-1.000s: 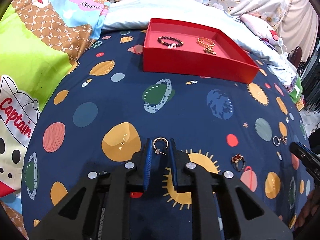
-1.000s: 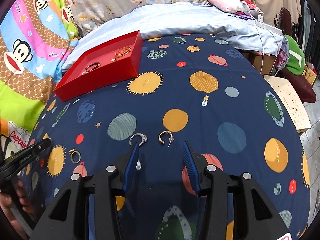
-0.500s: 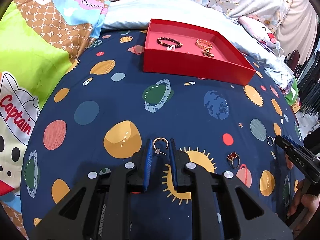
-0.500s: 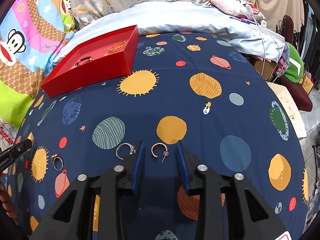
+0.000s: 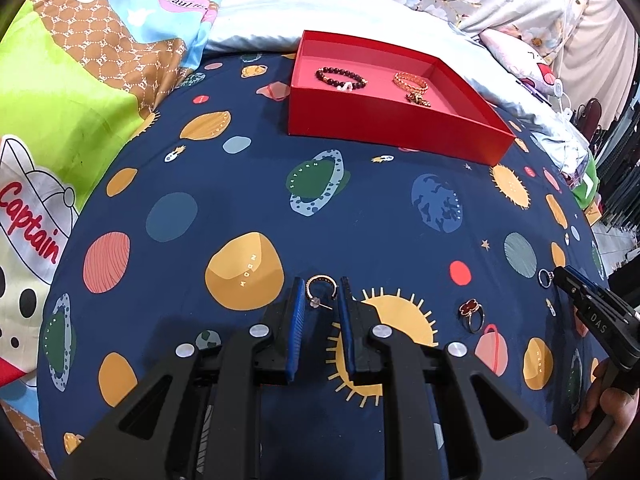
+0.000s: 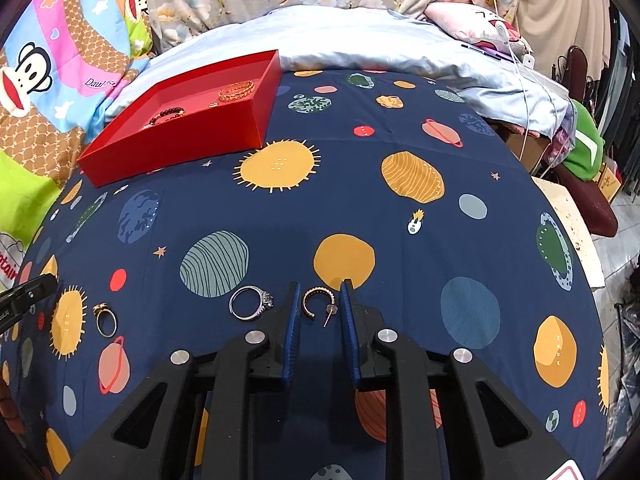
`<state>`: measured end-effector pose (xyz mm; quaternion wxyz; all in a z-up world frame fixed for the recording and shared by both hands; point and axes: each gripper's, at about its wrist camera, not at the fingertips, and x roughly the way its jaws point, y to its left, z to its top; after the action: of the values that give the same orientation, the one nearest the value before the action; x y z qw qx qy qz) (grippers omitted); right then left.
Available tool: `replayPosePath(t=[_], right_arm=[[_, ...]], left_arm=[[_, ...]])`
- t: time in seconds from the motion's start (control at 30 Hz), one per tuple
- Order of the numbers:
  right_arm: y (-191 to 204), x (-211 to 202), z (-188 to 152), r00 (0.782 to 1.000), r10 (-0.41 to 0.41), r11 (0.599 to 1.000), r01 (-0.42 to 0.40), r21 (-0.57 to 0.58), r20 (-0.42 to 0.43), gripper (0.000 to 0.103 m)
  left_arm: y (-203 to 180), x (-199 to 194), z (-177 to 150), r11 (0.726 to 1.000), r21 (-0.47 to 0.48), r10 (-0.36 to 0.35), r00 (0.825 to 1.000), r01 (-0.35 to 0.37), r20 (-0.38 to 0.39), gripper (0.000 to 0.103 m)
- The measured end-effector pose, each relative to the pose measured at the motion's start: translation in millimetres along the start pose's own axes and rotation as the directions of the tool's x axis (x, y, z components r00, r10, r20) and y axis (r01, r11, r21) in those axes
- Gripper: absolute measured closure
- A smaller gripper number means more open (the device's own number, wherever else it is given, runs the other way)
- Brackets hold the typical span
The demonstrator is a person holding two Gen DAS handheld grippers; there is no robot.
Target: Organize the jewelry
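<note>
A red tray at the far side of the bed holds a dark bead bracelet and a gold chain bracelet. My left gripper is narrowly open around a gold hoop earring lying on the sheet. My right gripper is narrowly open around a second gold hoop earring. A silver ring lies just left of the right gripper. A gold ring with a red stone lies between the two grippers.
The bed is covered by a navy planet-print sheet. A cartoon quilt lies along the left, and a pale blue blanket and pillows lie behind the tray. The bed's right edge drops to a stool and clutter.
The right gripper has moved forward and narrowed until its fingers flank the earring. The left gripper has stayed around its earring, with its view shifting slightly.
</note>
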<state>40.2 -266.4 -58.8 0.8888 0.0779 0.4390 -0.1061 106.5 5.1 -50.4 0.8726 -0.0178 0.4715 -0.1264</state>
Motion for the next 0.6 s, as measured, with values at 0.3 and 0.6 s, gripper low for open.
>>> replayPosePath(t=[0.3, 0.6], right_arm=[[-0.8, -0.4, -0.2, 1.000, 0.007, 1.000, -0.007, 0.008, 0.010, 0.085], [-3.5, -1.1, 0.4, 1.000, 0.016, 0.999, -0.017, 0.032, 0.010, 0.087]], left_arm=[[-2.5, 5.7, -5.3, 1.000, 0.007, 0.006, 1.000, -0.006, -0.010, 0.087], [-0.7, 4.4, -4.5, 1.000, 0.002, -0.018, 1.000, 0.018, -0.010, 0.087]])
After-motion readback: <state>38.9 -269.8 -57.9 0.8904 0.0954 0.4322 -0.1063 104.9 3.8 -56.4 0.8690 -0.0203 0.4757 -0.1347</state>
